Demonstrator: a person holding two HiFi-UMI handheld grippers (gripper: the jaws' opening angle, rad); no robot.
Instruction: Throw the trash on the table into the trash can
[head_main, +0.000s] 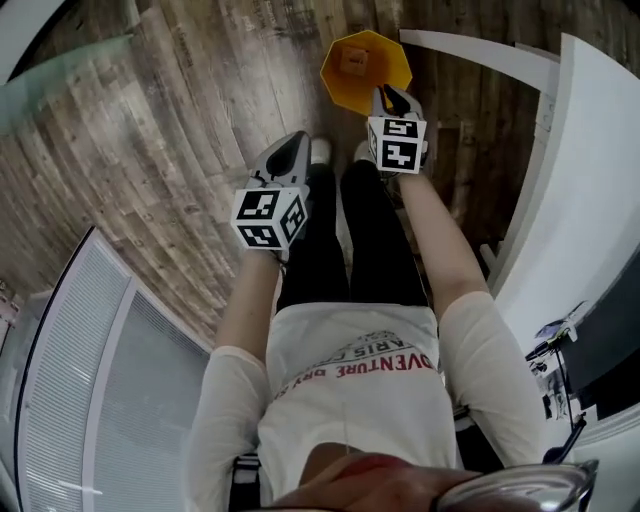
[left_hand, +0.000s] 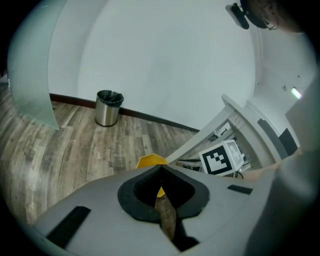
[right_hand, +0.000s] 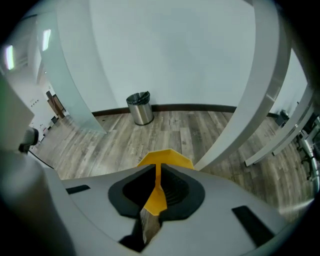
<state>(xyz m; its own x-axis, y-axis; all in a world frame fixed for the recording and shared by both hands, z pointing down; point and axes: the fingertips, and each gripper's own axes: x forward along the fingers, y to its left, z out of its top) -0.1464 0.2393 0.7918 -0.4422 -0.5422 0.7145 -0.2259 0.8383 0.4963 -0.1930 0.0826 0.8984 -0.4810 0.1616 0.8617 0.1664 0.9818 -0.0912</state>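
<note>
Head view: the right gripper hides the near rim of the orange trash can, its jaws a slit apart and empty. Closed and empty, the left gripper blocks most of the can in its own view.

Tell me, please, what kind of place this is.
Probably an office: a wood-plank floor, a white table, a metal trash can against the plain wall and a frosted glass panel.

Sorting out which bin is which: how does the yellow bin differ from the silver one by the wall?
The yellow bin is many-sided; the silver bin is round. The yellow bin is matte; the silver bin is shiny with a black liner. The yellow bin stands close; the silver bin stands far off by the wall. Both stand upright on the wooden floor.
</note>
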